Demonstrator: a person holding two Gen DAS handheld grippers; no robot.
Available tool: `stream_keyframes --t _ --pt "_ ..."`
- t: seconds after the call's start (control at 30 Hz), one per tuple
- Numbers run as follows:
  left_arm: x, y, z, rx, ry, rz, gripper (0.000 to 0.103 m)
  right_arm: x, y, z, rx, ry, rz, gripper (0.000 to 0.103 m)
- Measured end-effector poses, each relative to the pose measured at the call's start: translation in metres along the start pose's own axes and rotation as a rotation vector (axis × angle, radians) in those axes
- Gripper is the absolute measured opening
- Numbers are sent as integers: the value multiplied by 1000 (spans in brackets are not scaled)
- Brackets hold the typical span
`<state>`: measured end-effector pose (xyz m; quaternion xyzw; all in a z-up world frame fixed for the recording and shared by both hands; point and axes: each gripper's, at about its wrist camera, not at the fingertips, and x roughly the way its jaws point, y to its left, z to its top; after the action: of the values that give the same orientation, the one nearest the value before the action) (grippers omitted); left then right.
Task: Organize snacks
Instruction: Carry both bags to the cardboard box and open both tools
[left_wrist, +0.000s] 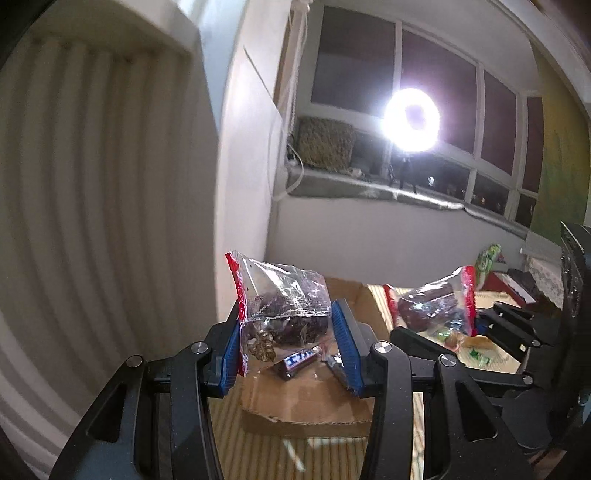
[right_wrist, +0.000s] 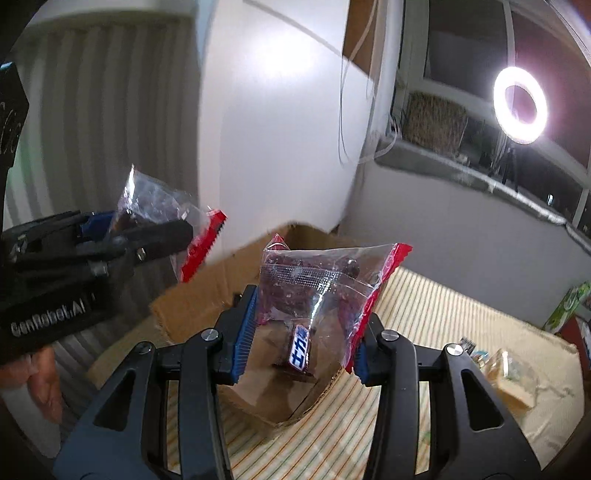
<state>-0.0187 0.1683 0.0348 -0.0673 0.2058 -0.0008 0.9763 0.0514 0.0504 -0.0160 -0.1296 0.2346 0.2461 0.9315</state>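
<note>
My left gripper (left_wrist: 286, 332) is shut on a clear snack bag with a red edge (left_wrist: 284, 299), held above an open cardboard box (left_wrist: 306, 402). My right gripper (right_wrist: 306, 332) is shut on a second clear red-edged snack bag (right_wrist: 317, 288), also above the cardboard box (right_wrist: 207, 295). A brown and blue chocolate bar (left_wrist: 297, 362) lies inside the box; it also shows in the right wrist view (right_wrist: 299, 350). The right gripper and its bag (left_wrist: 432, 302) show at the right of the left wrist view. The left gripper and its bag (right_wrist: 155, 206) show at the left of the right wrist view.
The box sits on a striped mat (right_wrist: 443, 314). Loose wrapped snacks (right_wrist: 513, 380) and a green packet (right_wrist: 569, 302) lie at the right. A white wall (right_wrist: 280, 129), a radiator (left_wrist: 92, 184) and a window sill with a ring light (left_wrist: 412, 118) stand behind.
</note>
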Motion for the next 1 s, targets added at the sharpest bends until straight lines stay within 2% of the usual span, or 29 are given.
stream_keyframes --t 0.1,0.2,0.27,0.33,0.37,0.57,0.83,1.0 --pt "32 2 -13 -4 78 -29 44 26 -7 -10 8 43 6 46" --pt "57 2 -26 0 151 -31 48 49 -10 -20 -29 96 8 58" --pt "65 0 -31 27 173 -4 65 53 -10 -23 -45 73 -3 68" --pt "66 0 -32 46 157 20 72 53 -11 -23 -47 55 -5 75" --pt "65 2 -31 45 149 31 73 52 -11 -22 -47 46 -9 76" --pt "56 25 -19 -33 127 57 73 45 -16 -20 -19 31 -11 76" --pt "33 31 -10 -65 94 105 74 14 -1 -15 -32 -10 11 76" --pt "7 34 -8 -65 67 130 78 -7 9 -18 -32 -44 36 80"
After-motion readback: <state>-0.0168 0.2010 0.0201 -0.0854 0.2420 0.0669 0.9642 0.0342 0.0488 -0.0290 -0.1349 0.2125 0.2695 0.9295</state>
